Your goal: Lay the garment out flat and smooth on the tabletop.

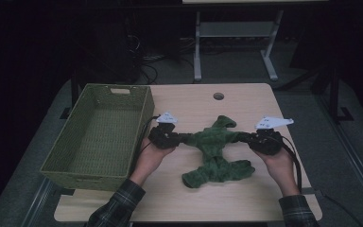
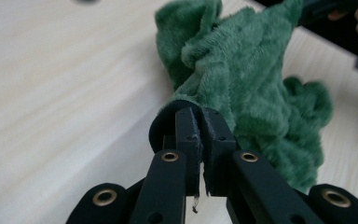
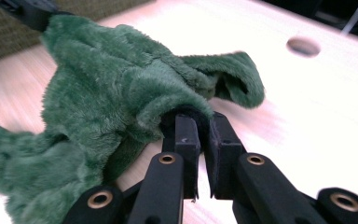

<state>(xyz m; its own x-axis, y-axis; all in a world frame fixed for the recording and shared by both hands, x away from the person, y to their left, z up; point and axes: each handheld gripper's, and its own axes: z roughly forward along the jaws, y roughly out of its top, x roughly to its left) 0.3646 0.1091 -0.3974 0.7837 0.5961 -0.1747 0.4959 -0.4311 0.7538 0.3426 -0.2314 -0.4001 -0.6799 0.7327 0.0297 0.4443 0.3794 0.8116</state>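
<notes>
The person is holding a green cloth (image 1: 216, 150) between the two claws over the middle of the tabletop (image 1: 246, 198), with the basket (image 1: 97, 168) standing at the left edge. The left claw (image 1: 183, 138) is clenching one edge of the cloth; in the left gripper view its jaws are standing almost together with the plush fabric (image 2: 242, 79) pinched at the tips. The right claw (image 1: 244, 138) is gripping the opposite edge in the same way, and in the right gripper view the cloth (image 3: 116, 93) is folding over the closed tips. So the cloth is stretching from left to right between the hands, and this line is its long axis now. Its middle is sagging and a lower part is lying on the tabletop toward the person, while one corner is pointing away, toward the hole (image 1: 219, 96). It seems the upper band is lifted a little off the wood, but the dim high view is not making this sure. The basket is lying just beside the left hand (image 1: 152, 158), well apart from the right one, so I am judging that any carrying toward it is going leftward, with the left claw leading.
</notes>
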